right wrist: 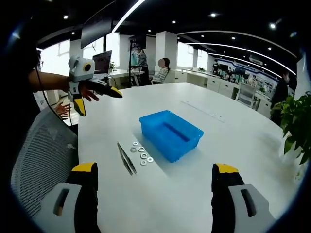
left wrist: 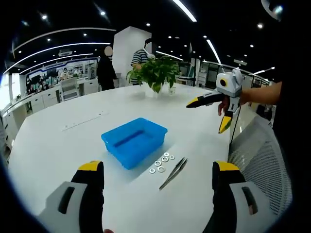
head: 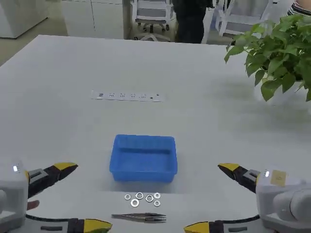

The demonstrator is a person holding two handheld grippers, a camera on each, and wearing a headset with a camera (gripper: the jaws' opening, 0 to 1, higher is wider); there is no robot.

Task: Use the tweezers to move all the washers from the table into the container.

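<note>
Washers [head: 142, 198] clustered on white table [head: 218, 121], just in front of blue container [head: 143, 158] | tweezers [head: 139, 217] lying flat just beside washers, ungripped | left gripper [head: 88, 195] jaws spread wide, holding nothing | right gripper [head: 205, 197] likewise wide, empty | potted plant [head: 277, 53] at far right

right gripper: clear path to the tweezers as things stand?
Probably yes. The right gripper is open and empty, and the tweezers lie flat on the bare table to its left, apart from the washers. Nothing stands in the way.
</note>
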